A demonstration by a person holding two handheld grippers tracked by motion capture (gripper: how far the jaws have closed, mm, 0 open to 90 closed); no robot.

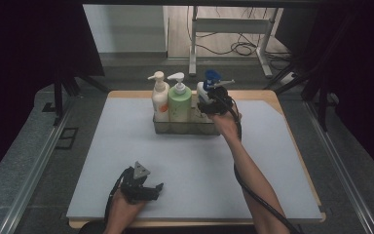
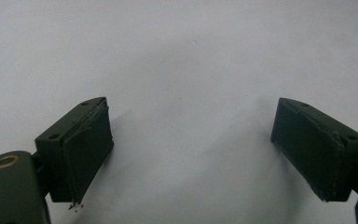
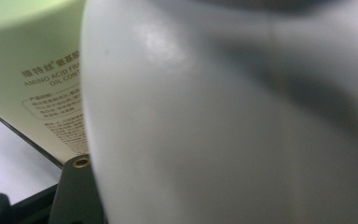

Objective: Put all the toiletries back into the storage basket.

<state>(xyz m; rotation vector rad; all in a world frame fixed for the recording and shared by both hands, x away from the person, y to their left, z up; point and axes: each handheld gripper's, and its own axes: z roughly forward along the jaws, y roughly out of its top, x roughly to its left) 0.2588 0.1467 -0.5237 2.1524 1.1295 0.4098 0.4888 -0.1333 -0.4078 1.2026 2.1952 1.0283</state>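
Nearest the camera, by the worktop's [image 1: 282,146] near edge toward its left corner, the left gripper [image 1: 151,190] rests low over the pale grey surface in the person's left hand [image 1: 124,207]; in the left gripper view its two black pads [image 2: 86,149] stand wide apart with bare worktop between them, holding nothing. Farther back, near the far edge and about the middle of its width, sits the white spray bottle [image 1: 202,95] with a blue trigger head [image 1: 211,78], upright at the right end of a clear rectangular bin [image 1: 185,127]. Against that bottle is the right gripper [image 1: 209,106], held by the person's right hand [image 1: 226,122] whose forearm stretches across the right half of the worktop. In the right gripper view the bottle's white body [image 3: 223,121] sits close up between the jaws, one black jaw showing at its lower left, pressed to its side; the jaws stand partly closed around the bottle's body, gripping it. Just beside the white bottle, in the middle of the bin, stands a light green pump bottle [image 1: 179,102], its printed label [image 3: 46,93] seen at the left of the right gripper view. A white pump bottle [image 1: 159,100] with an orange mark stands at the bin's left end, touching the green one. A black cable [image 1: 253,192] trails from the right gripper along the forearm to the near edge.
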